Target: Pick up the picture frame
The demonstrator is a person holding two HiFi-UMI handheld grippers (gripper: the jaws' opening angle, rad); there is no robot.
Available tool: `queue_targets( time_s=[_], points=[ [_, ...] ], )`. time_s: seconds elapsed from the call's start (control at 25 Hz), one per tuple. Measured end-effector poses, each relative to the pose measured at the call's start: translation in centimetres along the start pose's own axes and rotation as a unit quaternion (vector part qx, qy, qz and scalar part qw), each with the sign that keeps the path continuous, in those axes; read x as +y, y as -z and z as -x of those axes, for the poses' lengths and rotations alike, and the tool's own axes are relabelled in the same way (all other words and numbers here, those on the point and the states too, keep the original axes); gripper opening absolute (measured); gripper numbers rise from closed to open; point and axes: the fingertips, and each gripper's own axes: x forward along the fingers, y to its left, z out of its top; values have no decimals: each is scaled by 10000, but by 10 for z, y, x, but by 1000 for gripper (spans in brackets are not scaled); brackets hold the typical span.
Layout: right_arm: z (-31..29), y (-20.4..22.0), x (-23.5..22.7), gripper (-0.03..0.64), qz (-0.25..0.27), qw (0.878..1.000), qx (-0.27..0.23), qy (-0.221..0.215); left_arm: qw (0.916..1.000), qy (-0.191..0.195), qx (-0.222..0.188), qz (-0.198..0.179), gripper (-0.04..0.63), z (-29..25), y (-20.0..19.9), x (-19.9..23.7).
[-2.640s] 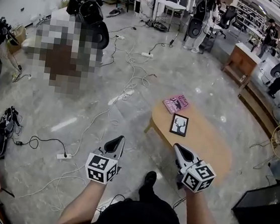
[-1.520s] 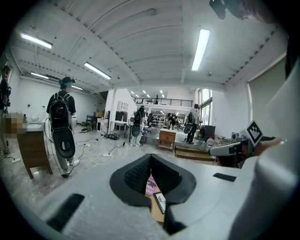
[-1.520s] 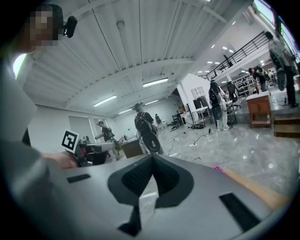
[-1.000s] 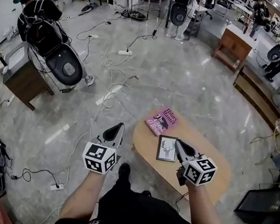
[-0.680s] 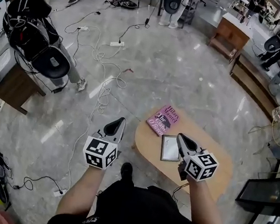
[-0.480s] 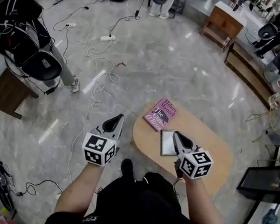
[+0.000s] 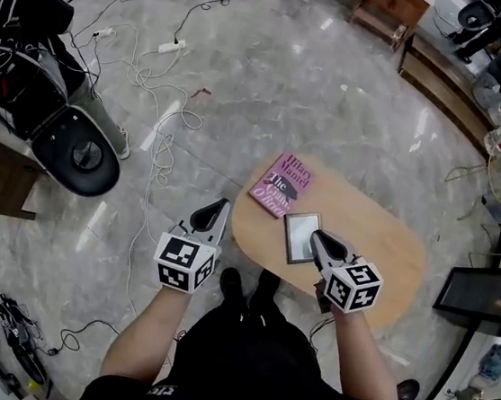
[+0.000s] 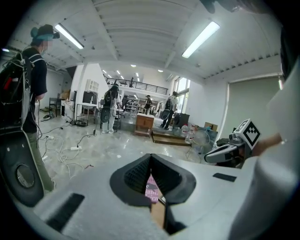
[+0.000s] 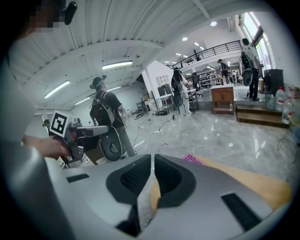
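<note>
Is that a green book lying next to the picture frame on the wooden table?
Not quite. The book is pink, not green. It does lie next to the frame on the wooden table, as the head view shows.

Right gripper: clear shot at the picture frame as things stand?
Probably yes. The right gripper hovers at the right edge of the picture frame, with nothing between them; the pink book lies beyond the frame. Its jaws have just been opening and are empty, but stand only slightly apart.
</note>
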Motion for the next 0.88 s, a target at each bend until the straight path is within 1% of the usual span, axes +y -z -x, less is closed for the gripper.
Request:
queue_targets(
  time_s=[0.28,0.36,0.6,0.72,0.88],
  points=[
    [-27,51,-30,37,-327,9986,427,-12,9990,216,390,-68,6,-51,40,-14],
    [-37,64,-36,38,-371,9979,535,-28,9986,278,453,-17,6,-66,53,-16],
    [-64,116,-57,40,-388,9943,990,27,9964,392,718,214,6,-99,105,-18],
    [-81,146,-68,43,-415,9913,1252,55,9949,460,870,204,6,-115,132,-17],
    [-101,186,-78,49,-319,9855,1665,24,9927,565,1046,217,6,-131,166,-17]
  ],
)
